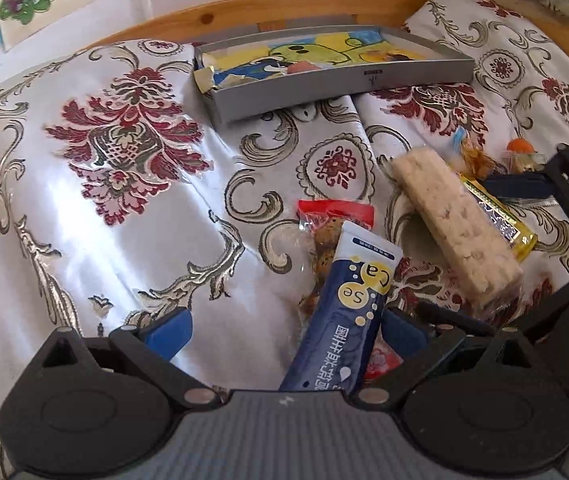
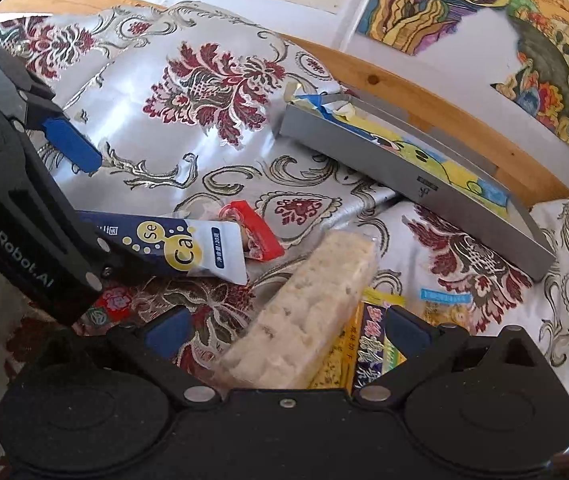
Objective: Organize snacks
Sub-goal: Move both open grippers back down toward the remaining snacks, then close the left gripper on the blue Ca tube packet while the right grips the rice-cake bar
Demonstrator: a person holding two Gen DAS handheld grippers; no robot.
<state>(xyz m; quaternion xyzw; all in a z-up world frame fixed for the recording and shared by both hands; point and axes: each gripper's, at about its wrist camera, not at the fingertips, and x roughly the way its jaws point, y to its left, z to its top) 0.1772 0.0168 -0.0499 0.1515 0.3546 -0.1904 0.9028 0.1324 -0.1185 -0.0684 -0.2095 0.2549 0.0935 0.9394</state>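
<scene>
Blue Se/Ca sachet (image 1: 348, 304): lies between the spread fingers of the left gripper (image 1: 284, 330), on the brocade cloth (image 1: 96, 216); no grip visible. Red-ended cookie packet (image 1: 324, 224) beneath it, at 12 o'clock. Puffed-rice bar (image 2: 304, 312): between the released fingers of the right gripper (image 2: 288, 330), beside a yellow candy bar (image 2: 368, 344) at 3 o'clock. Grey tray (image 1: 344, 80) at 12 o'clock, lined with a cartoon drawing, well apart from the snacks.

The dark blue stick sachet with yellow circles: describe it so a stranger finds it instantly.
Start at the grey tray on the floral cloth, then come toward the left gripper. Between its blue pads lies the dark blue sachet, the only packet marked "Se" and "Ca".
</scene>
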